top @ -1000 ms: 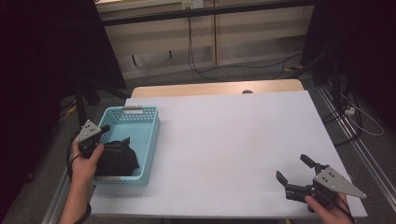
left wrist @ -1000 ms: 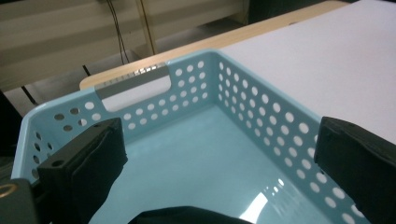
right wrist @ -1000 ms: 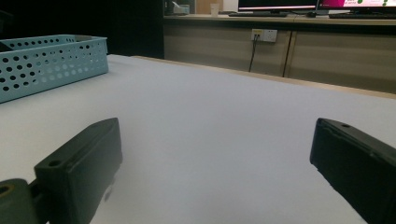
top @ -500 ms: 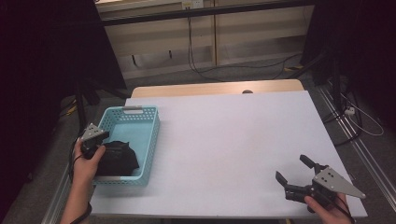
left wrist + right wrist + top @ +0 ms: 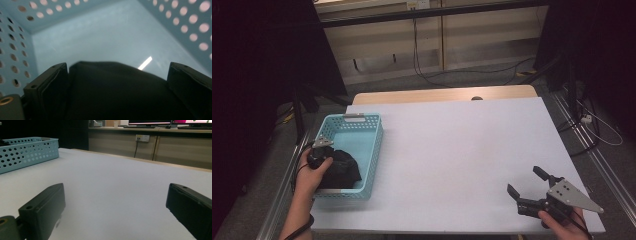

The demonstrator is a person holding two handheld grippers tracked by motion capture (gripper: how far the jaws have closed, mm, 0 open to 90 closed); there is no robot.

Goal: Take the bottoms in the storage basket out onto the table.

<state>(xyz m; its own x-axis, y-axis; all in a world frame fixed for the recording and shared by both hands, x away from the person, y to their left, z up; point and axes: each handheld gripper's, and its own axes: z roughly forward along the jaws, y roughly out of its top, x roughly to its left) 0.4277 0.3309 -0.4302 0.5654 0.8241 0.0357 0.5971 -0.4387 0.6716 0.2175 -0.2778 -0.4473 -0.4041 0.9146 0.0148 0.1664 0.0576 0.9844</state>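
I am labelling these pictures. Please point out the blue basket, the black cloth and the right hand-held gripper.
blue basket [image 5: 377,150]: high view, its right wall.
black cloth [image 5: 117,95]: left gripper view, middle of the fabric.
right hand-held gripper [image 5: 528,181]: high view, midway between its fingertips.

A: Where's the light-blue perforated plastic basket [image 5: 373,150]?
B: At 9 o'clock on the white rectangular table [image 5: 462,150], by its left edge.
A: What's in it?
B: A crumpled black cloth [image 5: 343,169], in the near half; the far half is bare. The left gripper [image 5: 323,150] sits at the cloth's 10 o'clock, inside the basket, jaws either side of the cloth.
A: The right gripper [image 5: 527,185]?
B: Around 5 o'clock on the table, well apart from the basket, jaws pointing to 10 o'clock.
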